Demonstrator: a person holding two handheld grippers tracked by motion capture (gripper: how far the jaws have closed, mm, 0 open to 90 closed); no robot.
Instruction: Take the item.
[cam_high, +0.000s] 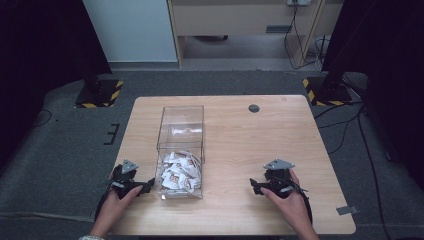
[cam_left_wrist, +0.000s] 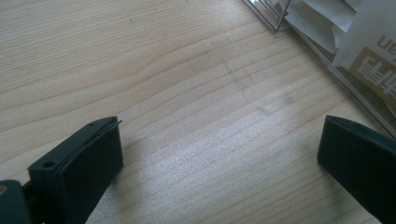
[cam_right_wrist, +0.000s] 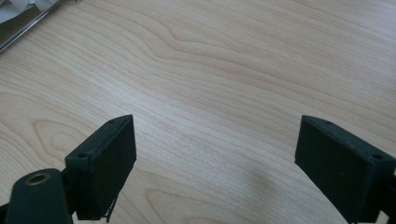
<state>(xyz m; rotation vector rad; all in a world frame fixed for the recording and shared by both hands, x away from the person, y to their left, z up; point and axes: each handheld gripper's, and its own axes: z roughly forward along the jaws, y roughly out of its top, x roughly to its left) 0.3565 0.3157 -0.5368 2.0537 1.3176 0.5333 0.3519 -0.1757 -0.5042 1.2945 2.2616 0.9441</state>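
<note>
A clear plastic box (cam_high: 181, 131) stands on the wooden table (cam_high: 240, 135), holding several white sachets (cam_high: 179, 172) with brown print piled at its near end. My left gripper (cam_high: 148, 186) rests on the table just left of the box, jaws pointing at it and open. In the left gripper view (cam_left_wrist: 219, 158) bare wood lies between the jaws, with the box wall and a sachet (cam_left_wrist: 369, 51) at upper right. My right gripper (cam_high: 255, 187) sits open on the table well to the right of the box. Its jaws (cam_right_wrist: 215, 163) frame bare wood, and the box edge (cam_right_wrist: 28, 25) shows at upper left.
A small dark round grommet (cam_high: 254, 108) sits in the table near its far edge. Grey carpet surrounds the table, with stand bases marked in yellow and black (cam_high: 100, 94) at the far left and far right, and cables (cam_high: 345, 125) on the floor at right.
</note>
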